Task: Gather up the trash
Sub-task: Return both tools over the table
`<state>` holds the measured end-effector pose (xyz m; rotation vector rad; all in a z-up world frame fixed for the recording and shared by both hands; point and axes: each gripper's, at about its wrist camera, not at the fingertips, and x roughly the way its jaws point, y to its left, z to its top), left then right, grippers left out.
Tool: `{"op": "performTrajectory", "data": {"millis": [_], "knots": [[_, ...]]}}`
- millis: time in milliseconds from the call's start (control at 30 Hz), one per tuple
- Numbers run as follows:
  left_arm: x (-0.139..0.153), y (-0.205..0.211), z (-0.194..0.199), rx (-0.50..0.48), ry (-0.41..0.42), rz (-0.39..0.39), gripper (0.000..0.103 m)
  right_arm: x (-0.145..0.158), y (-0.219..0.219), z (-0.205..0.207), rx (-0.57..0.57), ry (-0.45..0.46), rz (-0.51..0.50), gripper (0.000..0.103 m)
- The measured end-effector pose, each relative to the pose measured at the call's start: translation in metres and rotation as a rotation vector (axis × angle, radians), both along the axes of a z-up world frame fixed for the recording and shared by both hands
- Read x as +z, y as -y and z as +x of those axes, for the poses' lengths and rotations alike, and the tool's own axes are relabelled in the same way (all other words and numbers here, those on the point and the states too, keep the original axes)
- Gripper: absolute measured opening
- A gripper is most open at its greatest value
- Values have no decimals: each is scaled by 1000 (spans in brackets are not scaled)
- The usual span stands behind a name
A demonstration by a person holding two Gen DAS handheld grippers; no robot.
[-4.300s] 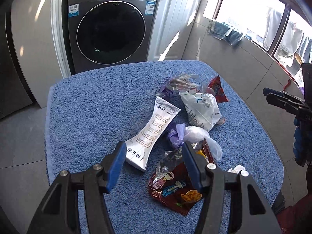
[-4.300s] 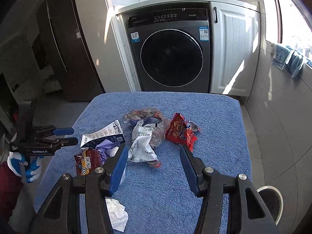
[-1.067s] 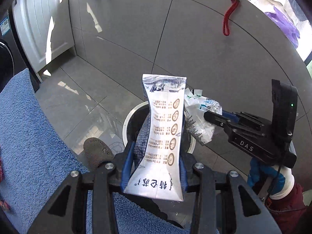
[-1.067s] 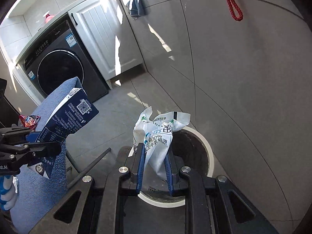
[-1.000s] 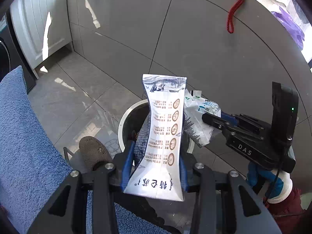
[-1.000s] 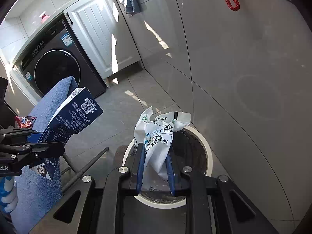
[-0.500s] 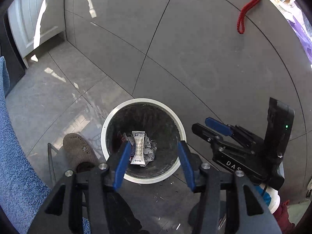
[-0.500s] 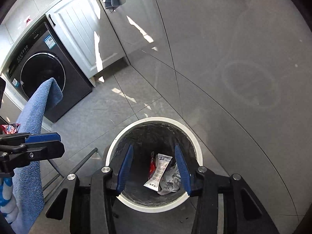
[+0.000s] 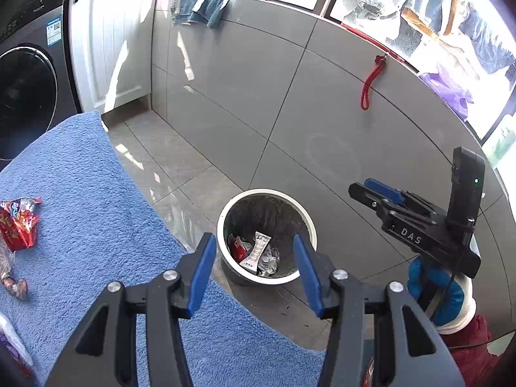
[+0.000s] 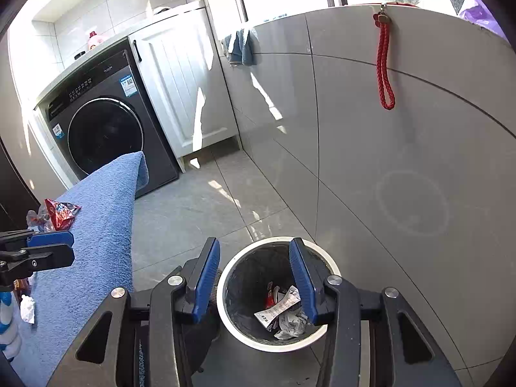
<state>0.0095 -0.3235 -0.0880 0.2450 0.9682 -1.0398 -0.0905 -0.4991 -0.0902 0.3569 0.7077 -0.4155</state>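
A white-rimmed trash bin (image 9: pixel 222 225) stands on the floor by the grey wall, also in the right wrist view (image 10: pixel 333 266). Inside lie the white carton (image 9: pixel 256 253) and crumpled white bag (image 10: pixel 290 321) with a red wrapper. My left gripper (image 9: pixel 253 272) is open and empty, above the table edge and the bin. My right gripper (image 10: pixel 254 279) is open and empty over the bin; it shows at the right of the left wrist view (image 9: pixel 371 190). A red snack wrapper (image 9: pixel 17 222) and clear wrapper (image 9: pixel 13 282) lie on the blue towel-covered table (image 9: pixel 84 213).
A washing machine (image 10: pixel 103 129) and white cabinet (image 10: pixel 183 90) stand at the back. A red cord (image 10: pixel 385 71) hangs on the wall. A crumpled white tissue (image 10: pixel 27 311) lies on the table. Grey tiled floor surrounds the bin.
Both grippers opened and dropped the carton and the white bag into the bin. Since then both have lifted and tilted up, so the table and room show again.
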Motion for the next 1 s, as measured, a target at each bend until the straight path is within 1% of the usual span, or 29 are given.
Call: {"op": "performTrajectory", "data": {"millis": [133,233,333,400,633,833,1000], "knots": [[16,-60,1,83,39,-35,48,26,-29,2,49,49,-39,42],[22,-104,3,148,48,-60,48,45,-51,5,91,80,-63,42],[31,-146,3,217,76,-82,49,62,-74,8,126,99,-91,42],[36,-172,2,257,80,-105,51,72,-88,10,150,112,-106,42],[38,-254,-2,364,74,-167,52,100,-137,16,226,140,-152,42],[23,-298,-2,419,57,-188,52,119,-177,24,289,156,-186,44],[7,-313,13,451,6,-210,52,123,-193,37,320,155,-183,45]]}}
